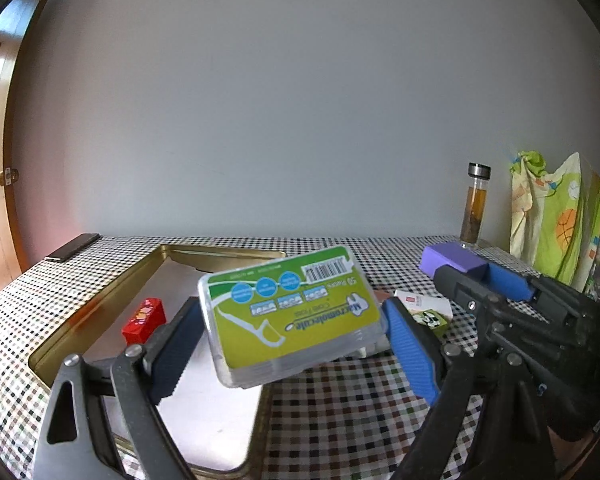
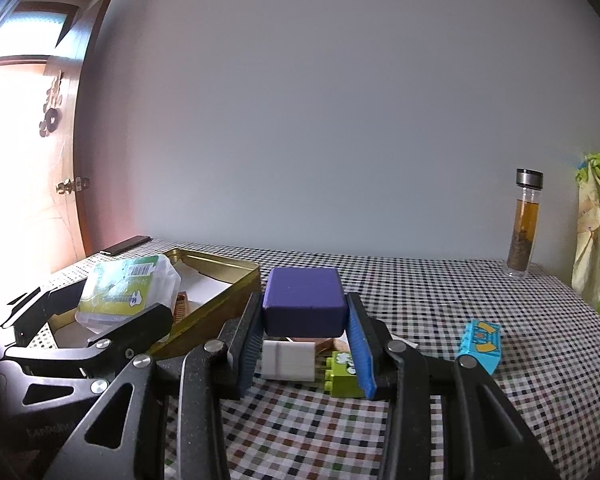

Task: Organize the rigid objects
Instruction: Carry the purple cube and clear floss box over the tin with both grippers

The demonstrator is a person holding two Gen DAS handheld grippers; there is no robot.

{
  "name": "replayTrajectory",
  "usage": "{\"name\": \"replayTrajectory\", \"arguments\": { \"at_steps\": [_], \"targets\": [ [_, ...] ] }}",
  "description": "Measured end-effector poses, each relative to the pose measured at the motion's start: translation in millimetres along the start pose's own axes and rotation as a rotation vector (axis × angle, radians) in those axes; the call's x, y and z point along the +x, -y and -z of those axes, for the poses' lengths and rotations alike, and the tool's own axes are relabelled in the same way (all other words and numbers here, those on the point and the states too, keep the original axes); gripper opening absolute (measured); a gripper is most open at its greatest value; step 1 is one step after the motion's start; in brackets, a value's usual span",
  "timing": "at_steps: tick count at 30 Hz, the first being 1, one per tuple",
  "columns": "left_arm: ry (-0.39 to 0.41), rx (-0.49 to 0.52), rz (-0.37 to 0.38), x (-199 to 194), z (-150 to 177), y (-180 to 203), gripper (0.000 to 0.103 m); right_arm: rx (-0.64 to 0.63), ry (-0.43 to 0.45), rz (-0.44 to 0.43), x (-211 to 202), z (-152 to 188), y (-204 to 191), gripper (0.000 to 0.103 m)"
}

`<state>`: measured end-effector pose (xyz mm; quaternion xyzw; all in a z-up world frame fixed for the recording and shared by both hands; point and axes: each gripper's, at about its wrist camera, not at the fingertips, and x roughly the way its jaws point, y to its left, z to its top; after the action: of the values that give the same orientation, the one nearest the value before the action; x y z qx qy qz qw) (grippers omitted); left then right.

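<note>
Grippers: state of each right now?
Left gripper: shut on the floss pick box.
Right gripper: shut on the purple block.

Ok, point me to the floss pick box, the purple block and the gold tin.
floss pick box (image 1: 296,316), left wrist view, middle of its green label.
purple block (image 2: 304,300), right wrist view, its top face.
gold tin (image 1: 100,292), left wrist view, its left wall.

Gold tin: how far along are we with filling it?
Done: only a red block lies in the gold tin. In hand: the left gripper holds the floss-pick box above the tin, the right gripper the purple block. Left on the table: a white box, green brick and blue brick.
</note>
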<state>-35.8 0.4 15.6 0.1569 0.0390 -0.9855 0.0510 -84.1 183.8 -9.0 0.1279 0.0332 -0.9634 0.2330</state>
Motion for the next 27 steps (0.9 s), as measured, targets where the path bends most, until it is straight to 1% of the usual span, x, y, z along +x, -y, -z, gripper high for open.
{"name": "replayTrajectory", "arguments": {
  "at_steps": [14, 18, 27],
  "targets": [
    [0.042, -0.023, -0.028, -10.5, -0.6, -17.6, 0.090, -0.015, -0.002, -0.034, 6.0, 0.4, -14.0, 0.043],
    [0.062, -0.013, -0.060, -13.2, -0.7, -24.1, 0.090, -0.022, -0.003, -0.047, 7.7, 0.4, -19.5, 0.043],
    [0.060, -0.049, -0.082, -14.1, 0.1, -46.3, 0.090, -0.036, -0.013, -0.072, 14.0, 0.7, -31.3, 0.043]
  ]
}}
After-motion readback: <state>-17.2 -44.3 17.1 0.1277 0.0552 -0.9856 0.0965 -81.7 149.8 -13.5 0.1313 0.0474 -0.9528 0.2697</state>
